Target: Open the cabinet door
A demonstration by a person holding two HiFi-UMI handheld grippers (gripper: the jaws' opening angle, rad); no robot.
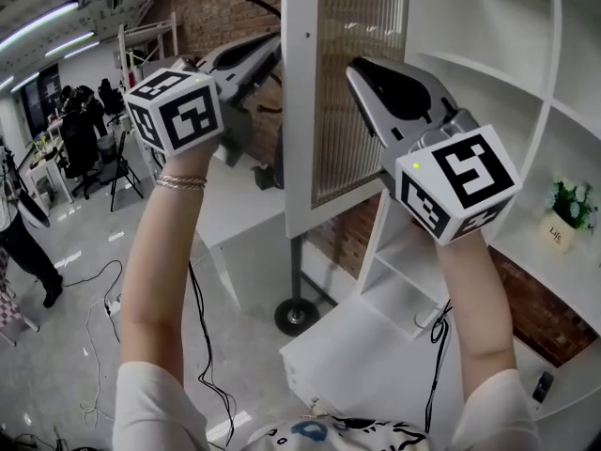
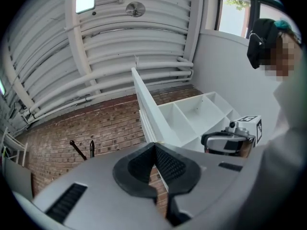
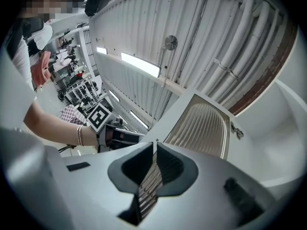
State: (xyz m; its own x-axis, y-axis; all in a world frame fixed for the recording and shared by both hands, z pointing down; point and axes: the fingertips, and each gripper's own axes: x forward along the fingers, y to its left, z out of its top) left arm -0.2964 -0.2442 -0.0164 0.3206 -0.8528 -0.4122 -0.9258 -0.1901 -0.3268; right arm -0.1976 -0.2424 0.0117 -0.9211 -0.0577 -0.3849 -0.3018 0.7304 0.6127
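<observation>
The door already stood swung out from the cabinet, well off the open shelves. Its ribbed glass panel faced the person, and its hinged side appeared to be at the cabinet's left front edge. In the head view it rose between the two raised arms, with the left gripper past its free left edge and the right gripper in front of its right side, by the cabinet's front edge. The left gripper view showed the pads clenched together at the tip with nothing between them. The door stood edge-on just beyond them, apart from the pads, and the bare shelves lay to its right. In the right gripper view the pads were all but closed, with only a sliver between the tips. The ribbing seen through that sliver was the door's glass farther ahead, not something gripped. Neither tong had hold of the door. A small potted plant sat on a shelf at the cabinet's right side, untouched. Judging by how far the door stood from the shelves, the opening looked done or very nearly so. What remained, if anything, was a last push wider and drawing both tongs away.
</observation>
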